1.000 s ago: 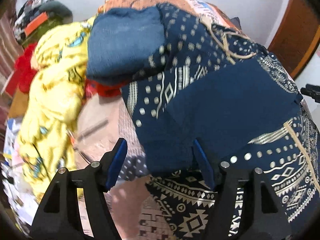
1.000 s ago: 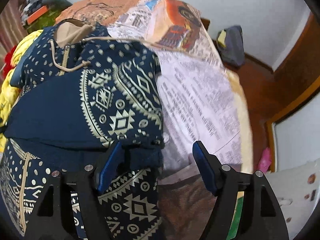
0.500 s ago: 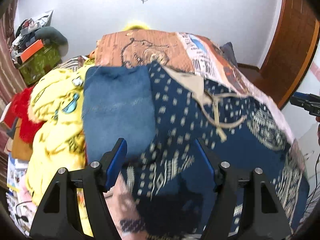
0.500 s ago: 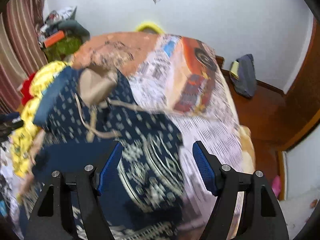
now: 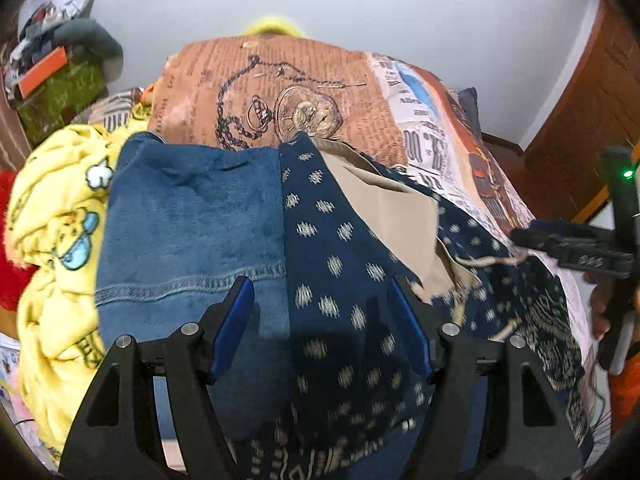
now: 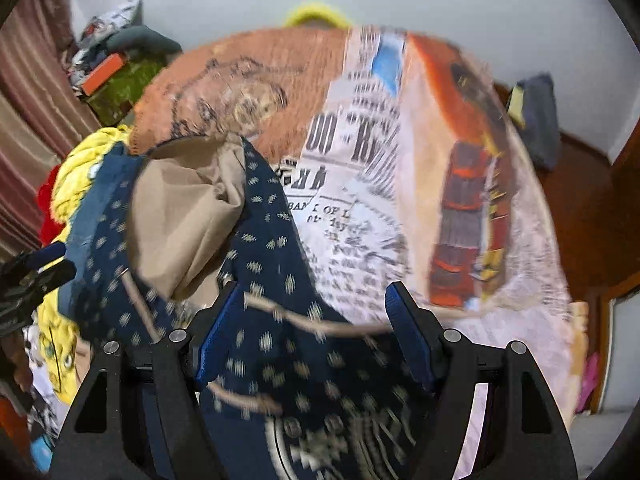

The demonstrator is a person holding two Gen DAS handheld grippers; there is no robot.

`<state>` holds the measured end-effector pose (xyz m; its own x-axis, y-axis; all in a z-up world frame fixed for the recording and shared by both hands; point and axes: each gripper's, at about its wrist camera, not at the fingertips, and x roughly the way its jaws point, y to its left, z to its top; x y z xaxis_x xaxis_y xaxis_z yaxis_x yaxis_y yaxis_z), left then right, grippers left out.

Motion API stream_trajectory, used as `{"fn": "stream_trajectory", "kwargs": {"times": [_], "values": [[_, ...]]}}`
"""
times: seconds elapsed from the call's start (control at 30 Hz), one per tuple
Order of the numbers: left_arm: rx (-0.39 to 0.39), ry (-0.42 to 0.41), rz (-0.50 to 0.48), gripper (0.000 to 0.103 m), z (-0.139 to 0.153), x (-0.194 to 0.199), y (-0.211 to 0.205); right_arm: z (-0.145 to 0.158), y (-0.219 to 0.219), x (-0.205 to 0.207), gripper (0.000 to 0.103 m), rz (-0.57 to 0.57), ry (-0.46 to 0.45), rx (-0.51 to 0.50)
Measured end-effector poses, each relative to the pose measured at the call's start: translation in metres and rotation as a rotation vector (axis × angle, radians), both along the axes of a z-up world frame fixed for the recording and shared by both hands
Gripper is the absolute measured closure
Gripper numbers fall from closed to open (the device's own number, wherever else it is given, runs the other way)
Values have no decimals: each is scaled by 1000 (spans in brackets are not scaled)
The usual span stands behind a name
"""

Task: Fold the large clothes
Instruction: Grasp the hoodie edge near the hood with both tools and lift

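Landmark = navy patterned hoodie (image 5: 336, 264), lying on the bed, hood end pointing away from both cameras.

Left gripper (image 5: 322, 332): jaws spread wide, nothing between the blue pads (image 5: 232, 332); it hangs right over the hoodie's dotted navy cloth, whether it touches cannot be told. Right gripper (image 6: 314, 336): jaws also wide apart, holding nothing; the hoodie (image 6: 280, 320) and its tan drawstring (image 6: 320, 322) lie under and between the fingers. This view is motion-blurred.

Just past the grippers, the hoodie's tan hood lining (image 5: 392, 216) faces up, hood open. Touching the hoodie on its left side: a folded blue fleece garment (image 5: 188, 220), edge to edge with it. Left of that, a crumpled yellow cartoon-print blanket (image 5: 52, 248), with something red (image 5: 12, 276) beyond that.

Right of the hoodie in the left view, the other gripper's black body pokes in near the cloth edge.

Beyond the hoodie: the newspaper-print bedsheet (image 6: 360, 184), orange section with a pocket-watch print (image 5: 308, 114). Farther back left of the hoodie, a green box (image 5: 60, 92) with clutter on top, then the white wall (image 5: 400, 8).
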<state>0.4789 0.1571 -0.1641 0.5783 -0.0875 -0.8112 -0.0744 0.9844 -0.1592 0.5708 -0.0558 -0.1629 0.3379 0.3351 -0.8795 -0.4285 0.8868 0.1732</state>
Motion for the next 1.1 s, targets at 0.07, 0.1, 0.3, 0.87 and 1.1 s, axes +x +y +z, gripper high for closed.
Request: {"fn": "stream_trajectory", "kwargs": {"times": [0.07, 0.1, 0.3, 0.87, 1.1], "values": [[-12, 10, 4, 35, -6, 11, 2, -11, 10, 11, 33, 16, 25, -11], [-10, 15, 4, 35, -8, 16, 3, -18, 17, 16, 33, 22, 38, -15], [8, 18, 8, 35, -19, 45, 0, -39, 46, 29, 33, 48, 51, -31], [220, -126, -64, 92, 2, 39, -38, -11, 53, -14, 92, 151, -186, -193], [115, -187, -150, 93, 49, -12, -51, 45, 8, -56, 93, 140, -225, -89]]}}
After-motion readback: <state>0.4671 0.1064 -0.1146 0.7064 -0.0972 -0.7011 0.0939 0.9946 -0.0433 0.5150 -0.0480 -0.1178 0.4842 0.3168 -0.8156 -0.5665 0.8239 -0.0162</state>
